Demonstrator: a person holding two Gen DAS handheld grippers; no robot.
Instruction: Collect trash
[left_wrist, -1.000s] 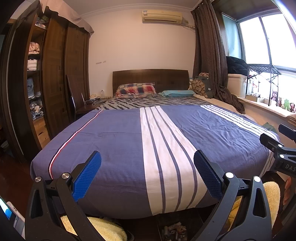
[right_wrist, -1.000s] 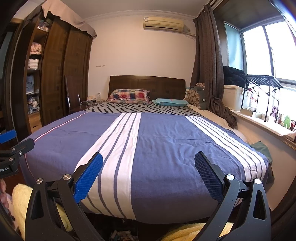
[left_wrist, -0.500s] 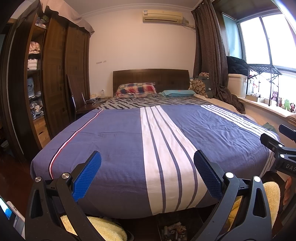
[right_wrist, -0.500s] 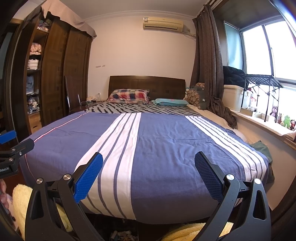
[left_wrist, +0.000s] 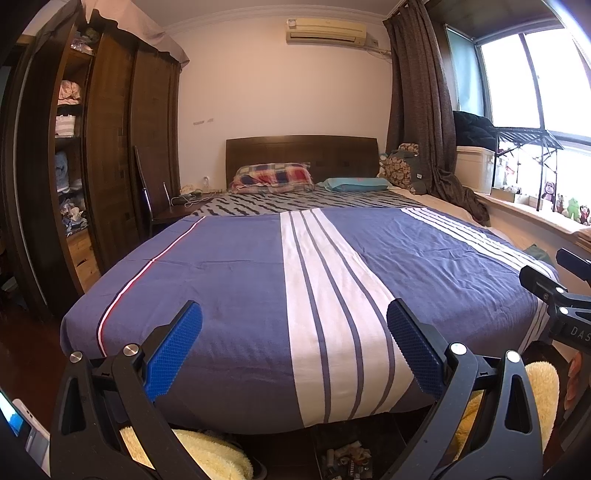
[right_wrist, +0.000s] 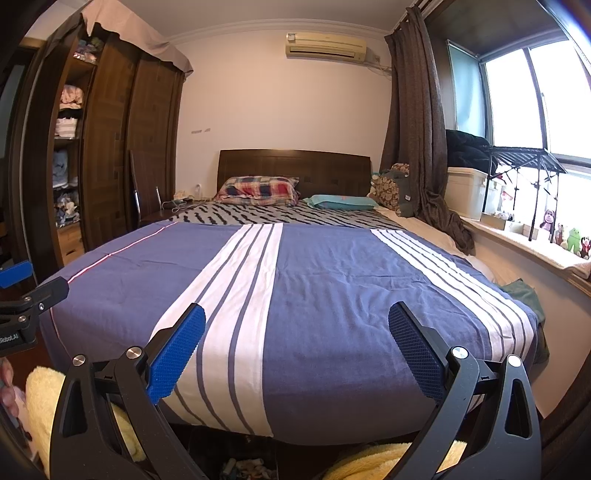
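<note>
Both grippers hover at the foot of a bed (left_wrist: 240, 280) covered by a blue blanket with white stripes. My left gripper (left_wrist: 293, 314) is open and empty, blue pads wide apart. My right gripper (right_wrist: 297, 314) is open and empty too. Part of the right gripper shows at the right edge of the left wrist view (left_wrist: 554, 295), and part of the left gripper at the left edge of the right wrist view (right_wrist: 26, 295). Small scraps of litter (left_wrist: 345, 456) lie on the dark floor under the bed's foot; they also show in the right wrist view (right_wrist: 243, 467).
A dark wardrobe (left_wrist: 110, 147) with open shelves stands left. A chair (left_wrist: 151, 206) is beside the bed. Pillows (left_wrist: 273, 177) lie by the headboard. A window sill (right_wrist: 535, 240) with toys and a drying rack runs along the right. Yellow fluffy fabric (left_wrist: 207, 454) lies below.
</note>
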